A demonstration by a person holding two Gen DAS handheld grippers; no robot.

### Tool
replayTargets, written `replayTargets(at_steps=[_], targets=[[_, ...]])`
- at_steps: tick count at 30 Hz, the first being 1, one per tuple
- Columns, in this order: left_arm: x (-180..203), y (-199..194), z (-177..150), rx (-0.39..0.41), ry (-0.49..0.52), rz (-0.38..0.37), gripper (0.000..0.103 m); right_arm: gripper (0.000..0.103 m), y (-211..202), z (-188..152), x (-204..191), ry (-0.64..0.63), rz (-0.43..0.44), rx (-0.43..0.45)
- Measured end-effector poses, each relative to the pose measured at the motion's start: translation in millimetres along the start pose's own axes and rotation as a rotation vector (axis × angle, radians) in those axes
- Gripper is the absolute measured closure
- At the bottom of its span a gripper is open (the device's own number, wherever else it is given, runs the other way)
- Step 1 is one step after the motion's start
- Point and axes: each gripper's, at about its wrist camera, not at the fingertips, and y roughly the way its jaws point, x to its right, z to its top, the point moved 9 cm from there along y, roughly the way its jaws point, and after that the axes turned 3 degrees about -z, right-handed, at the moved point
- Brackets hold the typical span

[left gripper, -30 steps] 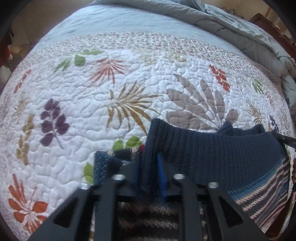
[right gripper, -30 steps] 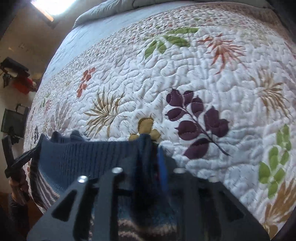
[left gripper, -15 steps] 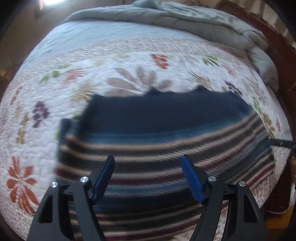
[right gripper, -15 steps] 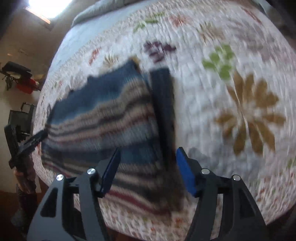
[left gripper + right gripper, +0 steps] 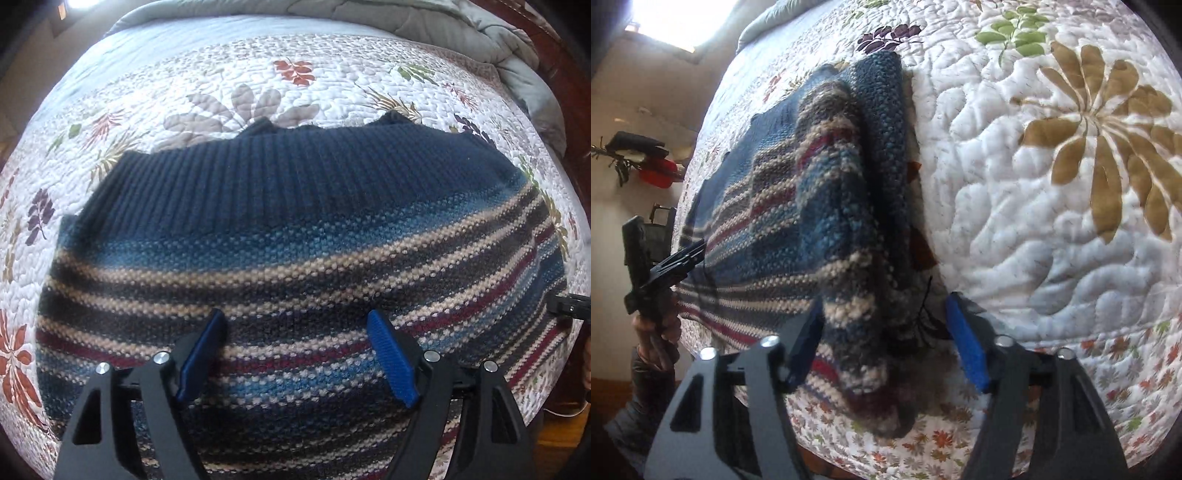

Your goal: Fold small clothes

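A striped knit sweater (image 5: 295,221) with a navy ribbed band lies flat on the floral quilt (image 5: 258,81). My left gripper (image 5: 295,321) hovers over its near stripes; its jaws are opening, wide apart, with nothing gripped. In the right wrist view the sweater (image 5: 812,206) shows its side, with a folded sleeve edge bunched up. My right gripper (image 5: 886,302) straddles that bunched edge. Its jaws are closing, and the blue pads (image 5: 964,343) still stand clear of the knit. The left gripper (image 5: 665,258) shows at the sweater's far side, held by a hand (image 5: 653,332).
A grey duvet (image 5: 406,18) is heaped at the head of the bed beside a dark wooden frame (image 5: 554,55). The quilt (image 5: 1034,184) stretches bare to the right of the sweater. A red object (image 5: 653,173) hangs on the wall past the bed's edge.
Both grippers let go of the navy band and drew back toward the near edge with jaws spread. The sweater now lies laid out, stripes facing up.
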Motion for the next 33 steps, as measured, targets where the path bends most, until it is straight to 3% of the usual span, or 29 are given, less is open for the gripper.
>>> replayTargets(at_steps=[1,2,4,8,12,16,22,27,33], targets=[[0.0,0.5,0.0,0.002,0.003,0.004,0.022,0.069,0.2,-2.8,-4.6,0.022,0.053,-0.007],[-0.6,0.6,-0.1,0.004,-0.001,0.004,0.022,0.069,3.0,-3.9,-7.8,0.04,0.092,-0.017],[-1.1,1.5,0.1,0.001,-0.008,-0.002,0.022,0.072,4.9,-5.5,-9.8,0.035,0.078,-0.014],[-4.8,-8.6,0.7,-0.006,-0.035,-0.033,0.022,0.083,0.2,-3.6,-13.7,0.103,0.136,-0.015],[-25.0,-41.6,-7.0,0.029,-0.13,-0.076,0.022,0.085,-19.9,-1.3,-32.5,0.072,0.114,0.019],[-60.1,-76.4,-25.9,0.095,-0.174,-0.047,0.022,0.086,-46.8,12.1,-65.0,0.03,0.112,0.072],[-97.2,-103.7,-51.0,0.131,-0.245,-0.062,0.022,0.087,-72.2,27.8,-168.1,-0.18,0.064,0.163],[-119.4,-105.3,-68.0,0.125,-0.314,-0.087,0.022,0.087,-55.6,22.4,-257.9,-0.366,0.057,0.159],[-134.1,-108.0,-73.7,0.13,-0.336,-0.091,0.022,0.087,-1.4,5.0,-297.3,-0.467,0.0,0.075]])
